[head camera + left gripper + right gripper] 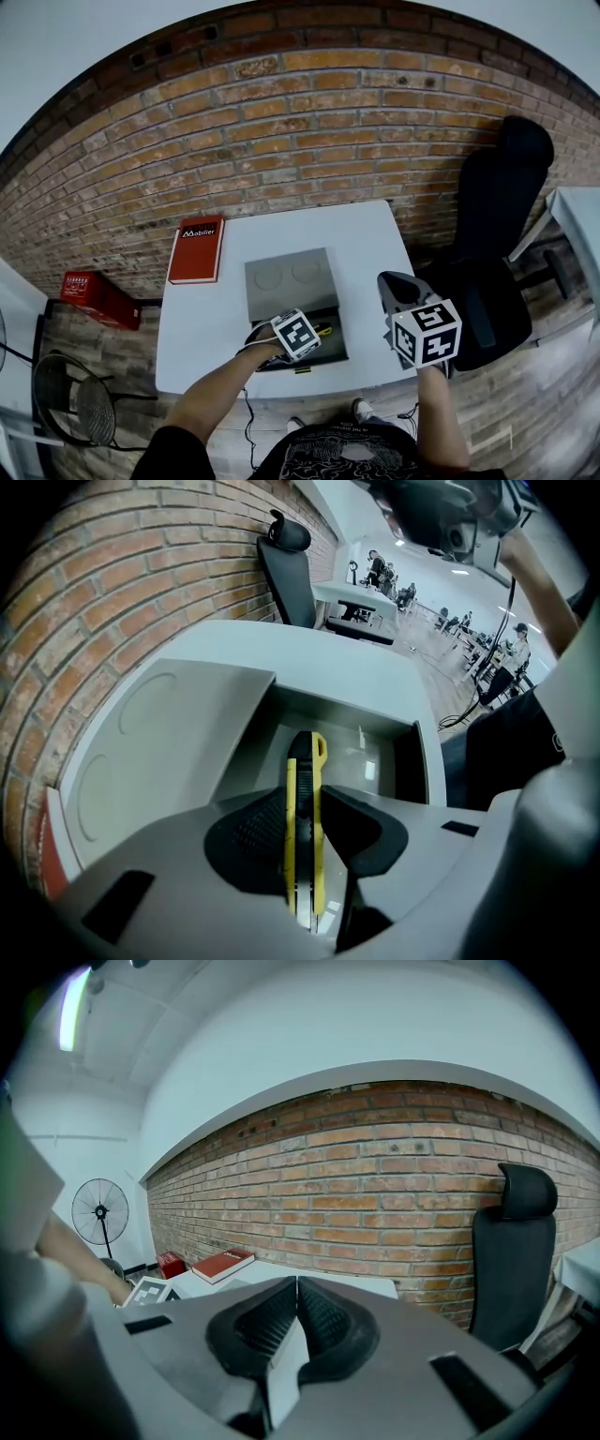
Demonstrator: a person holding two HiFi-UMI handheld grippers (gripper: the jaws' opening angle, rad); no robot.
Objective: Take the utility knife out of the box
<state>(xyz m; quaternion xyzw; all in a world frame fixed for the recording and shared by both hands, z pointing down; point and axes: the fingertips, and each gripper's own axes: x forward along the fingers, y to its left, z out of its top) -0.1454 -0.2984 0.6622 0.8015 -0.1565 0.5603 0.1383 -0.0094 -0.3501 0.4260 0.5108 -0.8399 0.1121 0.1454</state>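
Note:
A yellow and black utility knife [307, 759] lies lengthwise in the open grey box [375, 712], whose lid [178, 733] is folded back toward the brick wall. My left gripper [305, 825] points steeply down into the box, and both black pads press the knife's sides. In the head view the left gripper [313, 336] sits over the box tray [336, 354], with a bit of the yellow knife [324, 331] showing beside its marker cube. My right gripper [390, 281] hovers off the table's right edge, shut with nothing in it; in the right gripper view the right gripper [296, 1312] has its pads touching.
A red book [197, 249] lies at the white table's [366, 234] back left. A black office chair [497, 234] stands right of the table. A red case [98, 298] and a round stool [80, 403] are on the floor at left. A fan [98, 1213] stands by the wall.

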